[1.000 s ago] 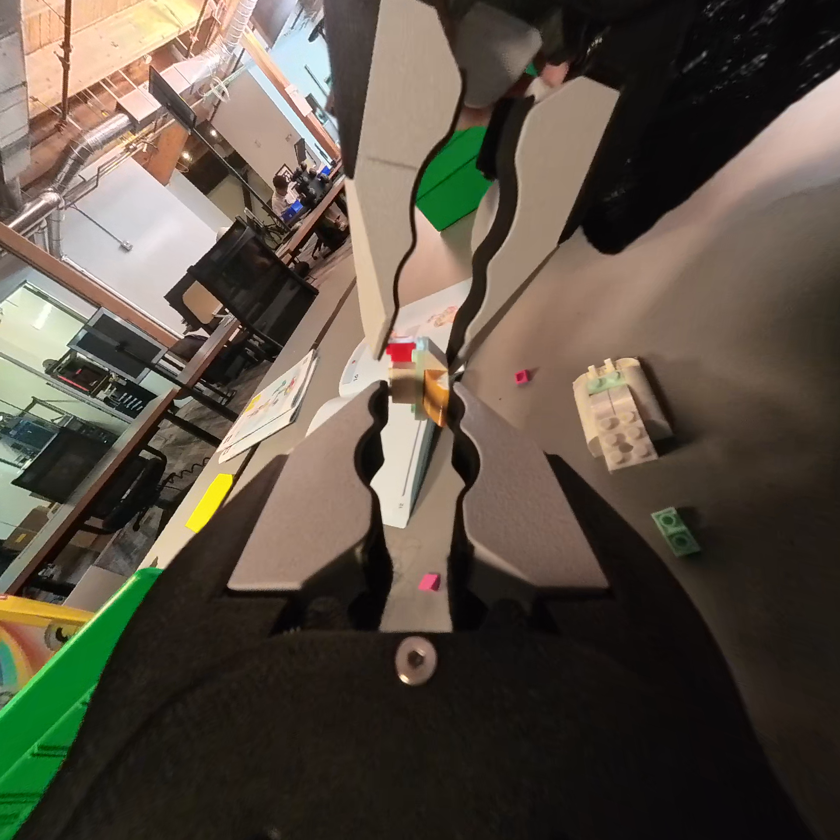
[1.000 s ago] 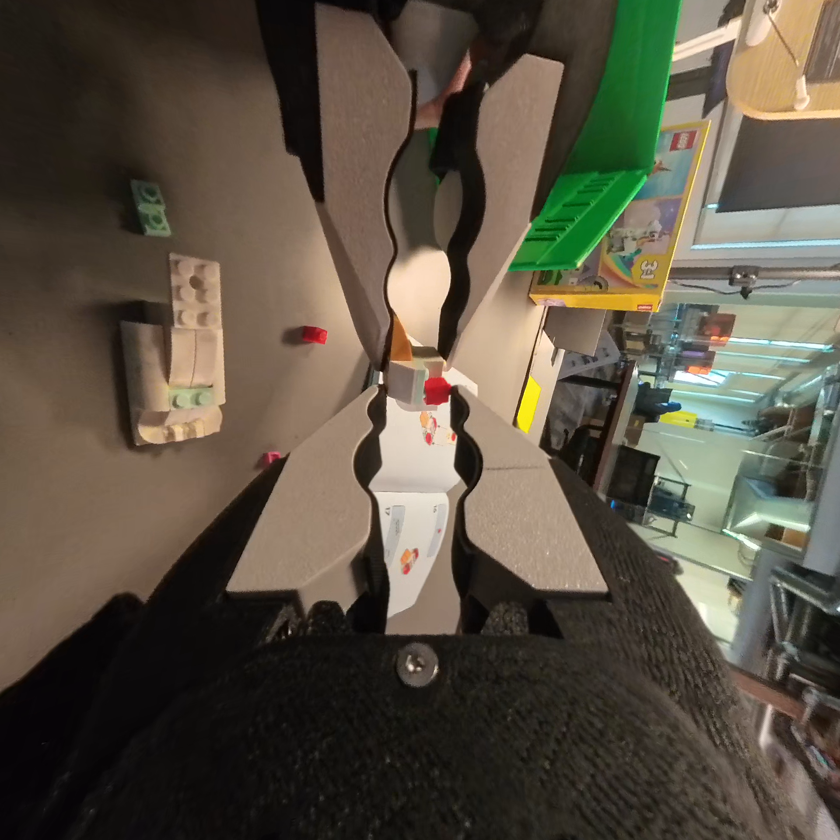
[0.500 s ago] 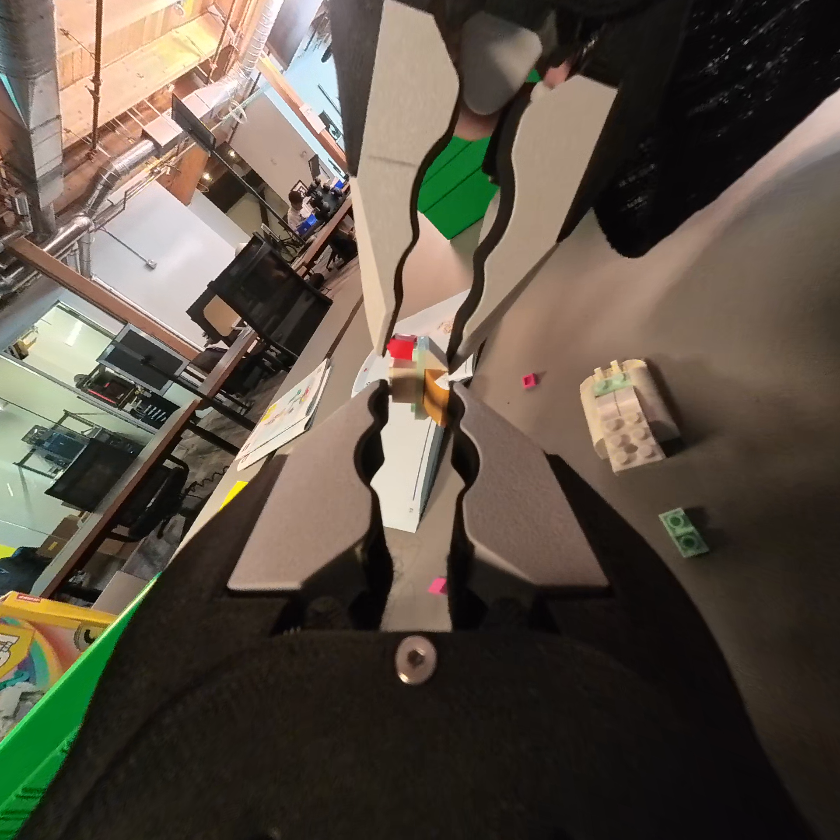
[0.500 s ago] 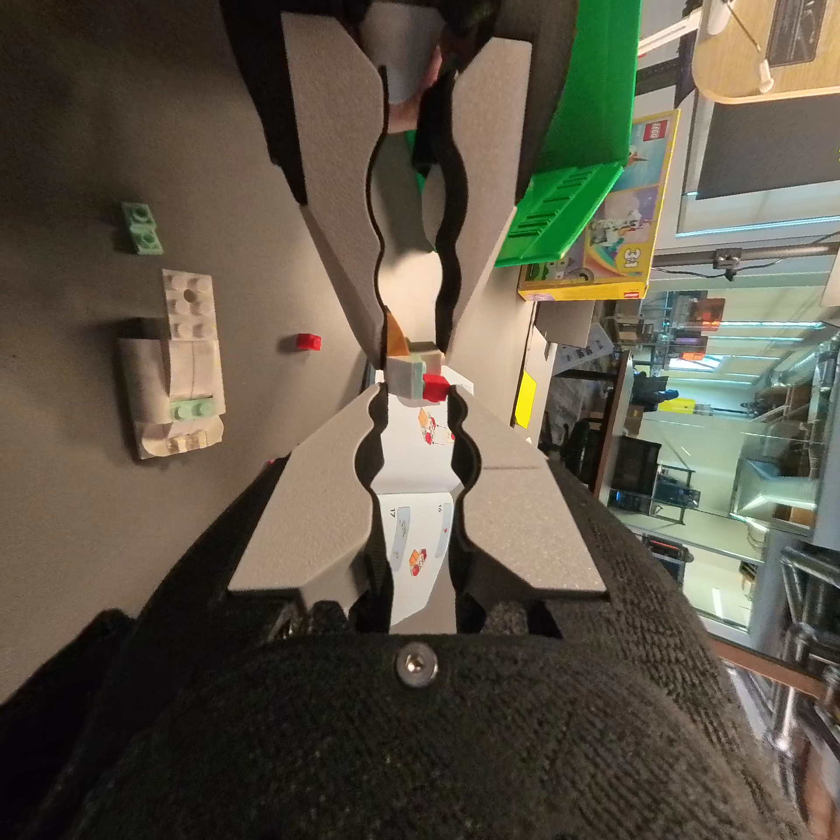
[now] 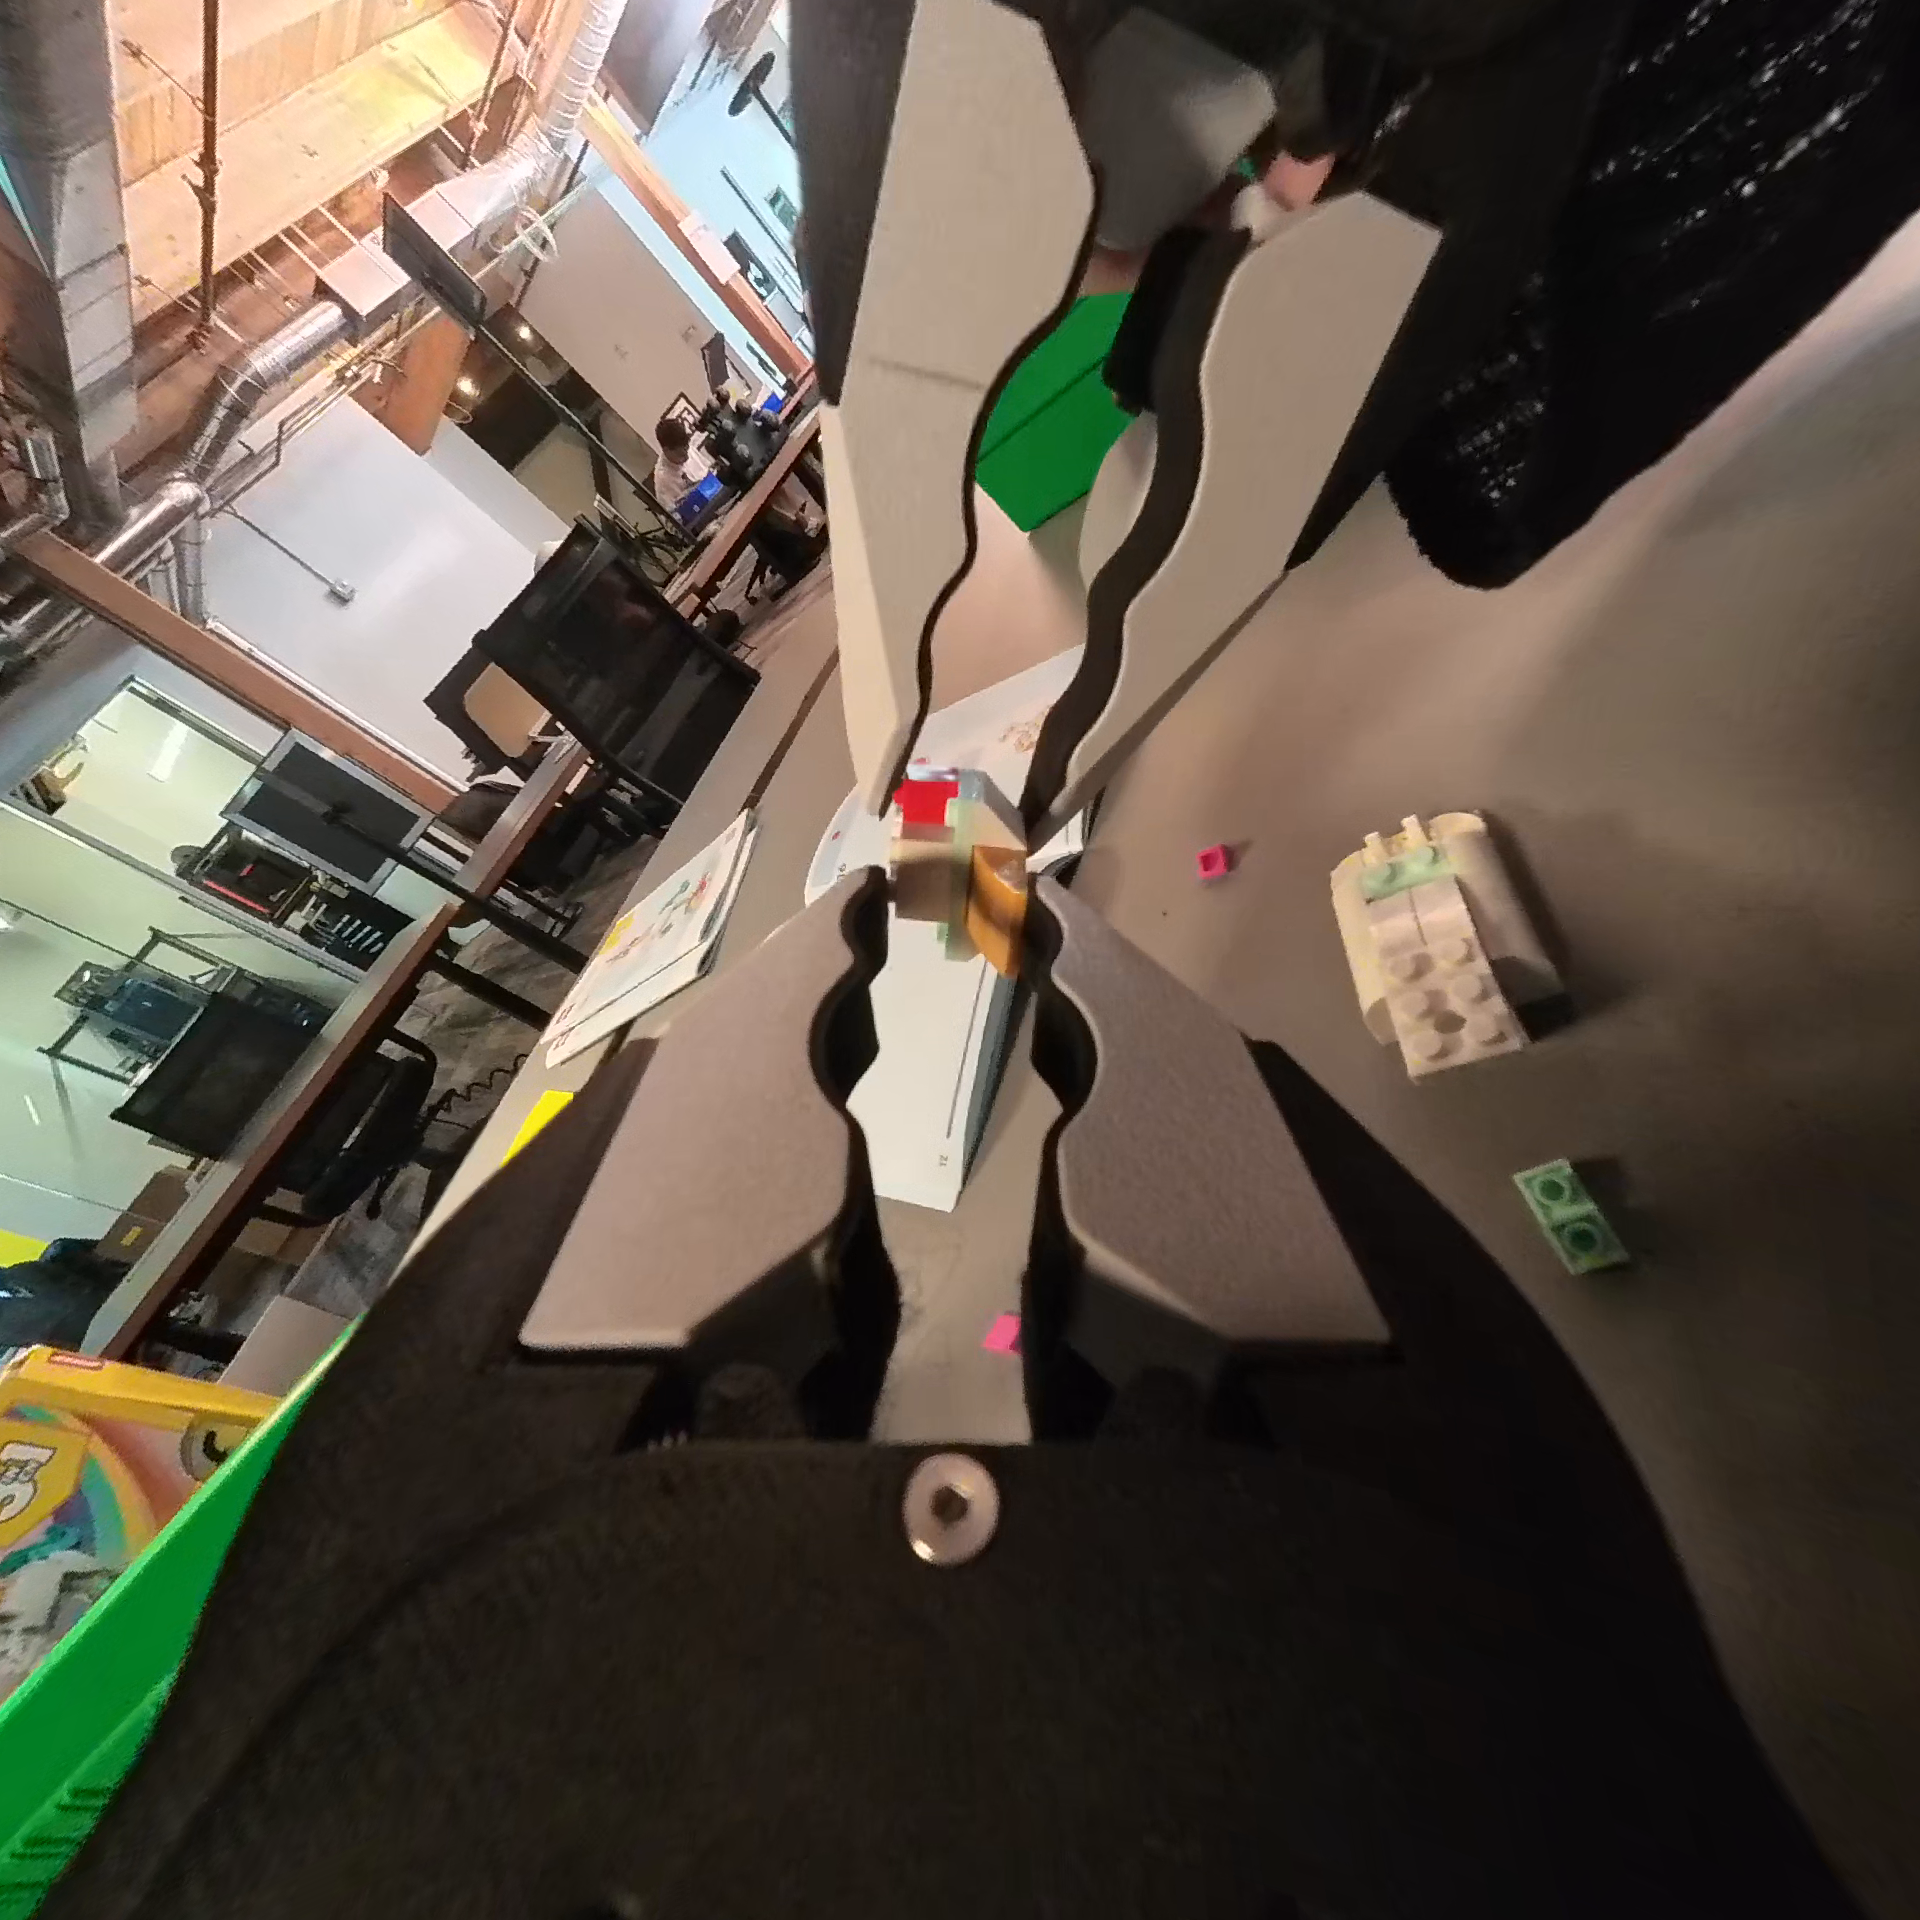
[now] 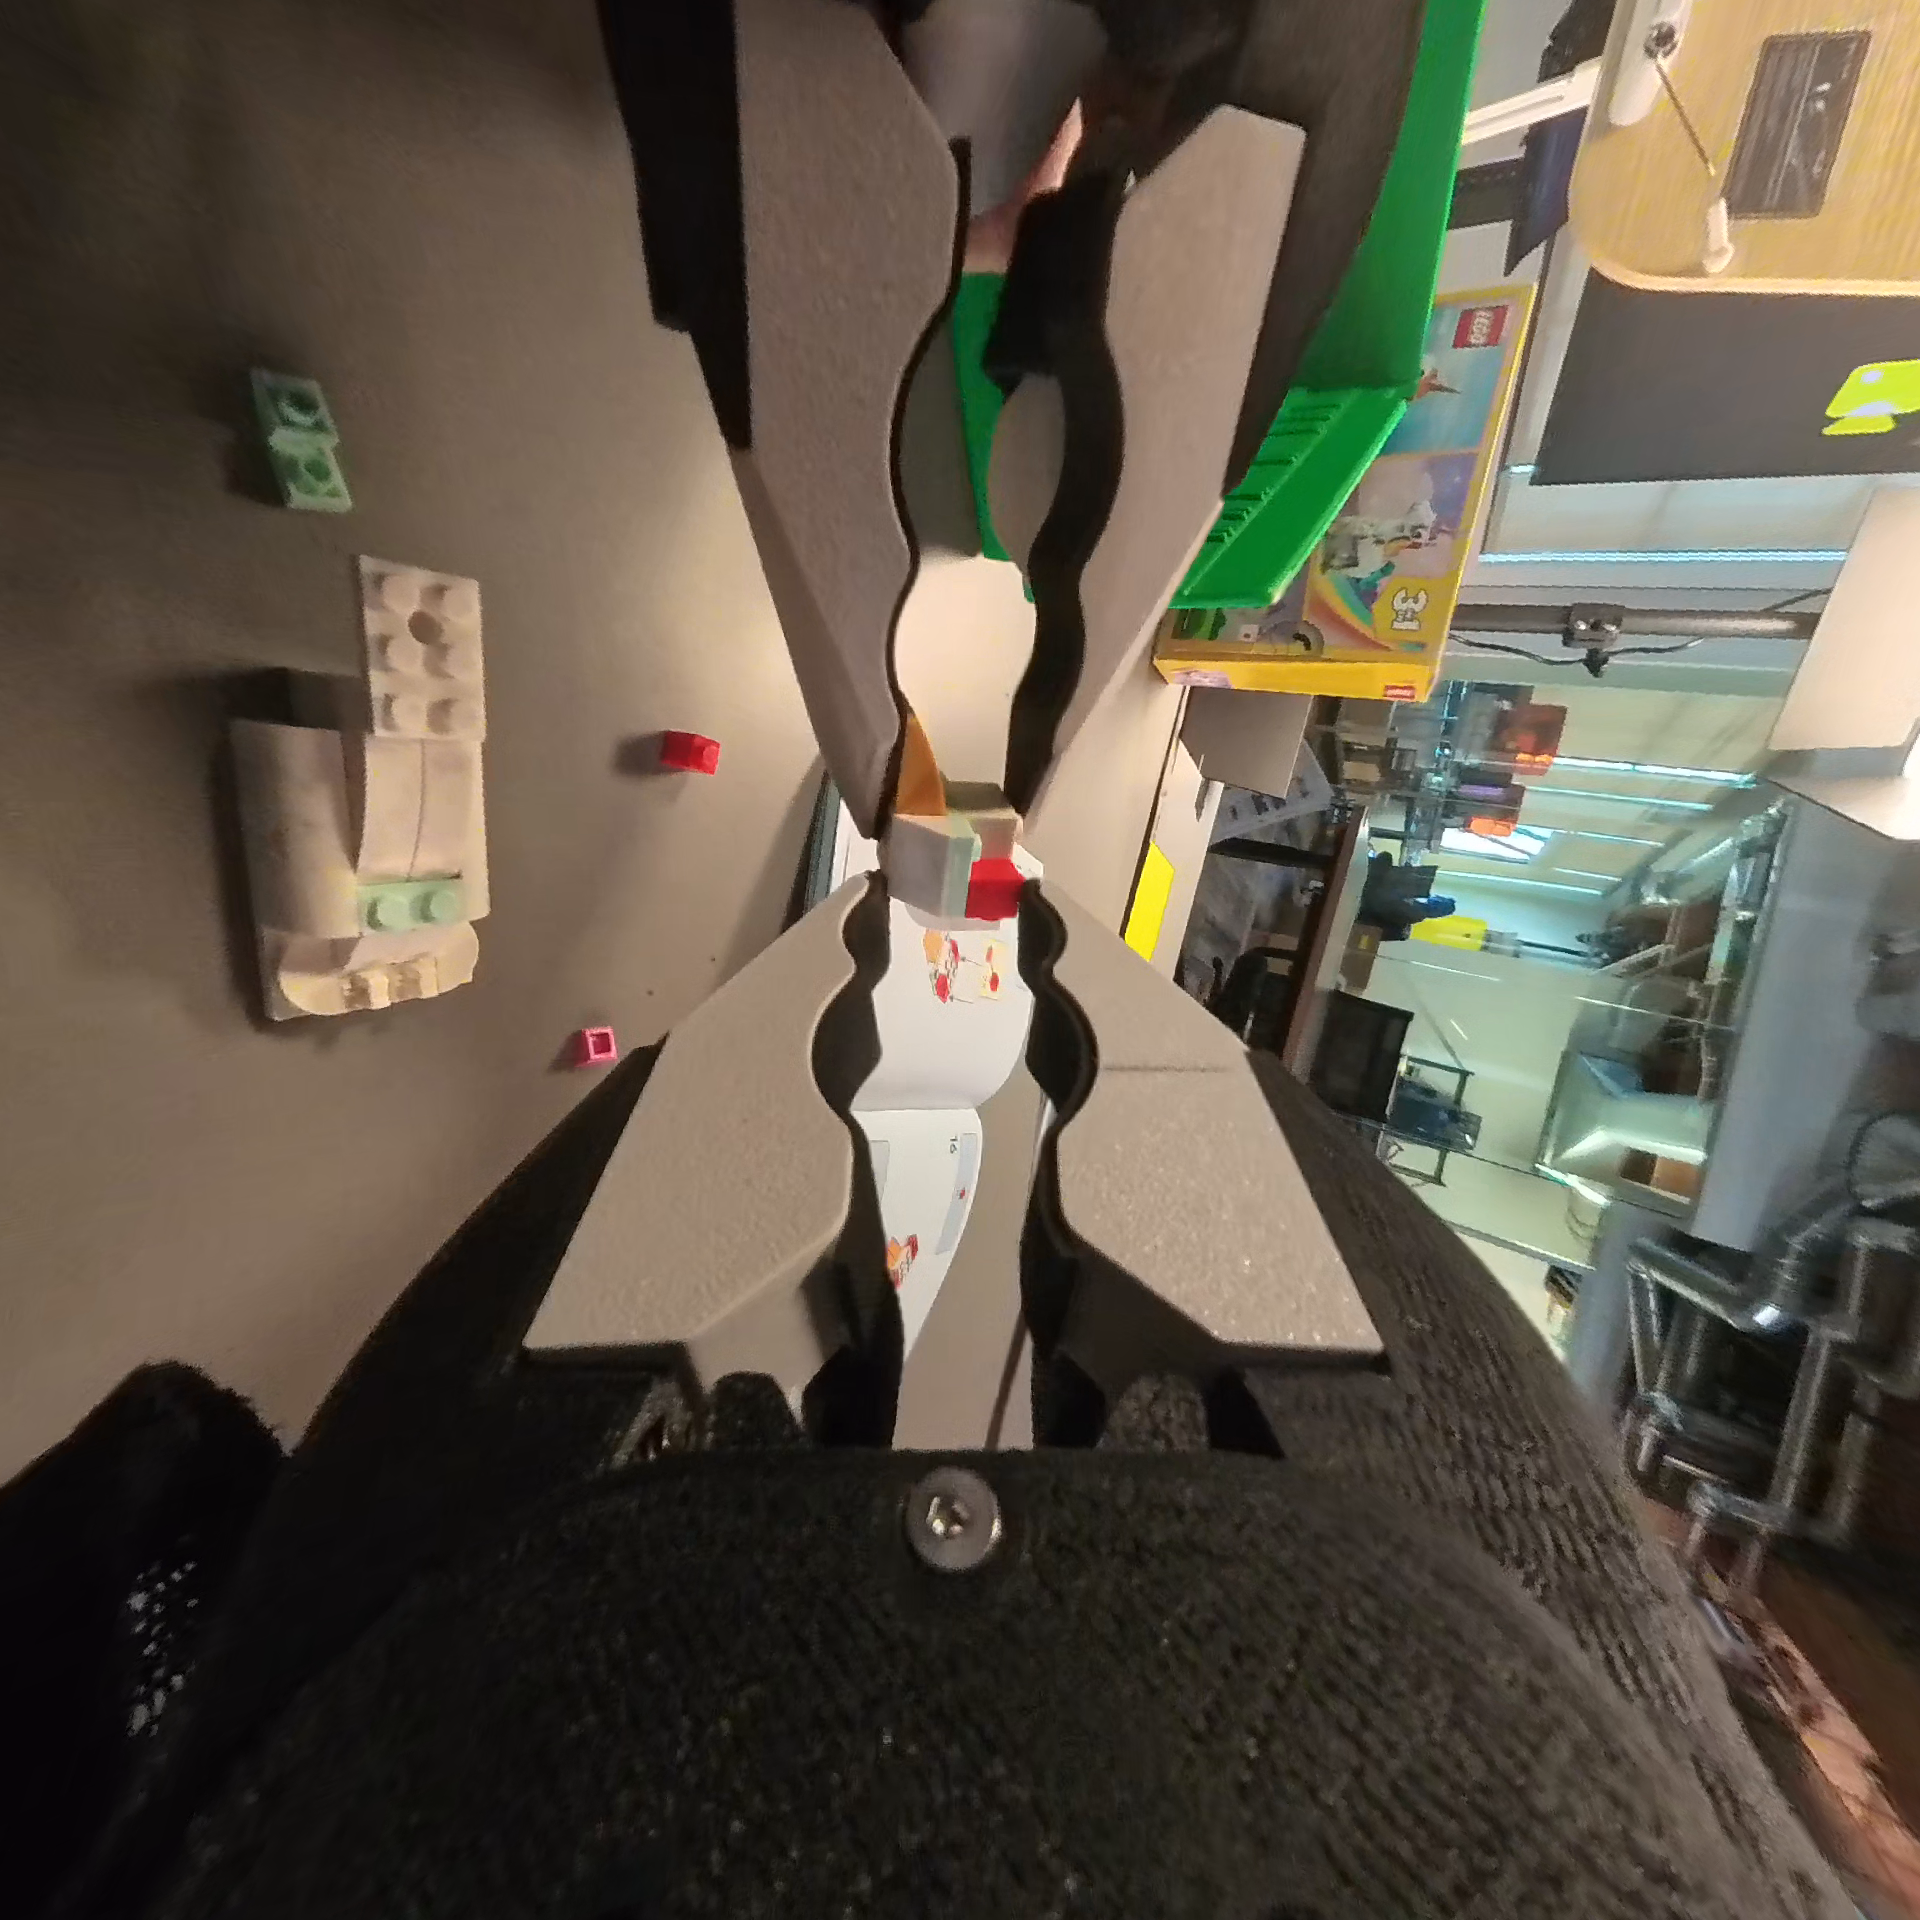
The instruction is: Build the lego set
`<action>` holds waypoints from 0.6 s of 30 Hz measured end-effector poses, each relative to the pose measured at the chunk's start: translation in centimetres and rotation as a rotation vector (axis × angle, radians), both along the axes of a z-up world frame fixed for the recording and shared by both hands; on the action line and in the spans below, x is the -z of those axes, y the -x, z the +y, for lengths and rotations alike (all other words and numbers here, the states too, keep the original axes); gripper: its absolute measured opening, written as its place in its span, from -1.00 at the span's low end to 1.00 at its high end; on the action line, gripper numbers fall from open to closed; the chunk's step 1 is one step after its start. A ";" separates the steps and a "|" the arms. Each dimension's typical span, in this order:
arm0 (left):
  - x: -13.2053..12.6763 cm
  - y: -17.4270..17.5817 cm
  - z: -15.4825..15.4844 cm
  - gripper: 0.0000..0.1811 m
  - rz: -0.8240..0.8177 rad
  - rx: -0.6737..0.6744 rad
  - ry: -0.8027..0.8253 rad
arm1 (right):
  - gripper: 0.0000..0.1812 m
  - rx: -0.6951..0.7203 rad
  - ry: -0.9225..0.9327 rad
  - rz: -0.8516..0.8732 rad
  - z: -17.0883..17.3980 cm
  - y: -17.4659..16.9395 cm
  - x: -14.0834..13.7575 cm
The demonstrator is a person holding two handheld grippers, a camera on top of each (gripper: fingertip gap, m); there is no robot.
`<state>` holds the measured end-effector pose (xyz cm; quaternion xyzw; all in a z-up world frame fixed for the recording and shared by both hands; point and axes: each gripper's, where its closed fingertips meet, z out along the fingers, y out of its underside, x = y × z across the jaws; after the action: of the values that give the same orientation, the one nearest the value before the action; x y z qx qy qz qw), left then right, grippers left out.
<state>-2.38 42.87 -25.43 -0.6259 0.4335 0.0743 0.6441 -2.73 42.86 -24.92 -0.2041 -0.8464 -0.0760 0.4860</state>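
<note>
A small lego assembly (image 5: 951,883) of a tan block, a mint plate, an orange piece and a red stud hangs above the table. Both grippers meet on it tip to tip. My left gripper (image 5: 956,899) is shut across the tan block and the orange piece. My right gripper (image 6: 948,885) is shut across the white block and the red stud (image 6: 992,888). The right gripper (image 5: 961,805) comes in from the top of the left wrist view. The left gripper (image 6: 948,812) comes in from the top of the right wrist view.
On the grey table lie a white sub-build (image 5: 1434,945) (image 6: 364,821), a mint two-stud plate (image 5: 1569,1216) (image 6: 299,442), a small red brick (image 6: 686,750) and a small pink brick (image 6: 597,1044). An open instruction booklet (image 6: 945,1039) lies under the grippers. A green bin (image 6: 1340,312) and the yellow set box (image 6: 1351,582) stand at the table edge. My left and right fingertips are right by each other.
Both grippers keep their hold on the assembly, tip to tip. The pair has tilted and shifted slightly over the table. The loose pieces have not moved.
</note>
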 end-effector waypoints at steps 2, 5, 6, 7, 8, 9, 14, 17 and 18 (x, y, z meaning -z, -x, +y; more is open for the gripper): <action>0.2 0.0 0.0 -0.74 0.011 0.001 0.001 | -0.74 0.000 -0.006 0.001 0.0 0.0 0.2; 0.7 -0.1 0.0 -0.74 0.016 0.013 0.026 | -0.73 0.019 0.084 0.001 0.0 -0.1 0.7; 0.8 -0.2 0.0 -0.74 0.008 0.019 0.040 | -0.72 0.028 0.122 0.003 0.0 -0.2 0.8; 0.9 -0.2 0.0 -0.74 0.000 0.024 0.060 | -0.68 0.031 0.157 0.000 -0.1 -0.2 1.0; 0.9 -0.2 0.1 -0.74 -0.008 0.024 0.076 | -0.60 0.033 0.192 -0.008 -0.2 -0.3 1.2; 0.9 -0.1 0.2 -0.73 -0.007 0.023 0.081 | -0.57 0.034 0.222 -0.012 -0.3 -0.4 1.4; 1.5 0.0 -0.1 -0.74 0.032 0.045 0.095 | -0.75 -0.003 0.210 0.032 -0.9 -0.1 1.0; 1.3 -0.1 -0.2 -0.74 0.029 0.061 0.088 | -0.75 0.008 0.247 0.033 -0.7 -0.3 1.0; 1.1 -0.2 -0.3 -0.74 0.014 0.070 0.082 | -0.75 0.008 0.260 0.040 -0.7 -0.4 1.0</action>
<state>-2.18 42.54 -26.52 -0.6357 0.4622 0.0385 0.6170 -2.35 42.14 -25.87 -0.2705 -0.8383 0.0366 0.4719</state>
